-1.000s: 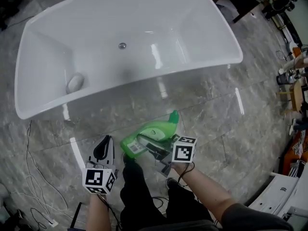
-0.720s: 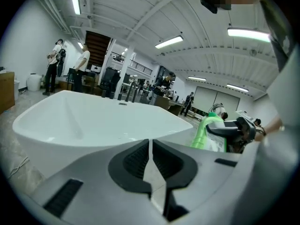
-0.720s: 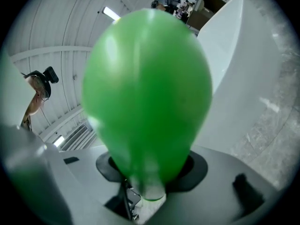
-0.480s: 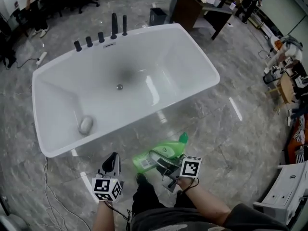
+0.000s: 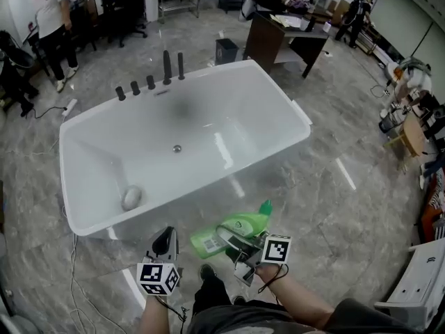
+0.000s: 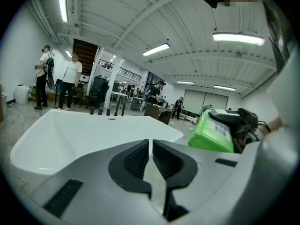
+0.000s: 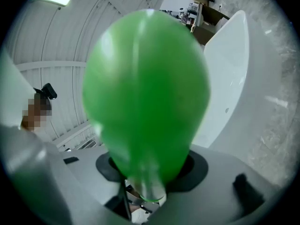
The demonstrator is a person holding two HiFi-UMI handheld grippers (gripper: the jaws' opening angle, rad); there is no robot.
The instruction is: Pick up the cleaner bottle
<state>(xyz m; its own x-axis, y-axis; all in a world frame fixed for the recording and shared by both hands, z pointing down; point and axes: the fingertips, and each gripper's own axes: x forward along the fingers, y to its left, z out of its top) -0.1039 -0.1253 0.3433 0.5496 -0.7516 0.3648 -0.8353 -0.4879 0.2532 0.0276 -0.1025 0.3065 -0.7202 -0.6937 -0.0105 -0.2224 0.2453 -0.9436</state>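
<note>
**Holding the green bottle in front of the tub**

The right hand-held gripper (image 5: 235,243) has its jaws spread fairly wide and pressed on the bottle (image 5: 240,227). In the right gripper view the green body (image 7: 145,93) fills most of the frame. Its narrow end sits down between the two pads of the hand-held gripper (image 7: 150,175).

In the head view the bottle lies nearly level. Its cap points up and right, and a white barcode label is at the left end. It hangs clear of the floor (image 5: 334,186), just in front of the tub's near wall. In the left gripper view the bottle (image 6: 211,132) shows at the right, about level with the tub rim.

The left hand-held gripper (image 5: 165,238) is just left of the bottle and apart from it. Its ribbed pads (image 6: 137,159) are almost together, with a thin slit between them and nothing in it.

Beyond both lies the white tub (image 5: 292,110), set at a slant across the grey marble floor. A drain (image 5: 177,148) shows in its bottom, and a pale oval object (image 5: 131,197) lies near its left end. Black taps (image 5: 149,81) stand in a row on the far rim. A person (image 5: 49,19) in a white shirt stands well off at the upper left.
</note>
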